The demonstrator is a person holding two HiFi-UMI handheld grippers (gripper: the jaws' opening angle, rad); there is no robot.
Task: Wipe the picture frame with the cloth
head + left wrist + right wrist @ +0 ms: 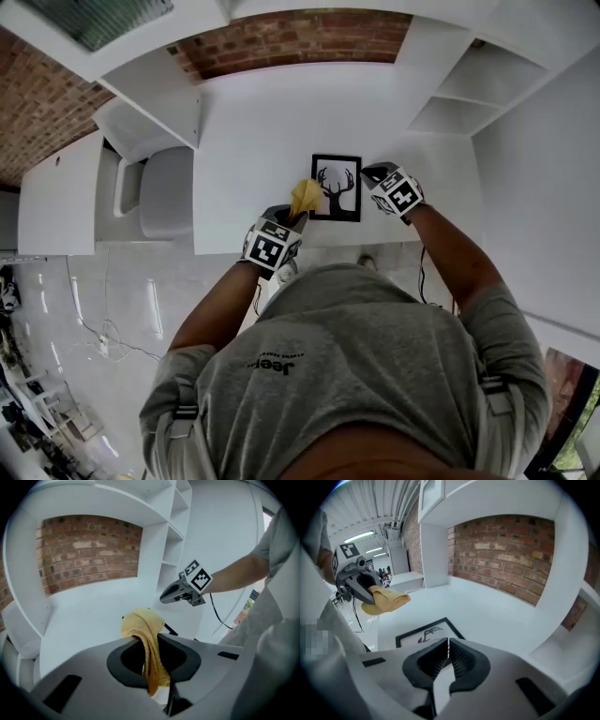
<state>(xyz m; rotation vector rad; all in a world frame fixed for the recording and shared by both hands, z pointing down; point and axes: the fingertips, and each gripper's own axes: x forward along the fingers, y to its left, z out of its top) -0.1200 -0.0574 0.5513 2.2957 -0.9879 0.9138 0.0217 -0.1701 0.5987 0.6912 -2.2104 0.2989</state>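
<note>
Currently my left claw pinches the yellow cloth, raised off the white table. Just to its right the picture frame lies flat. My right claw, pressed together and empty, hovers beside the frame's right edge.

The picture frame lies flat on the bench, between the left gripper, holding the cloth, and the right gripper.
</note>
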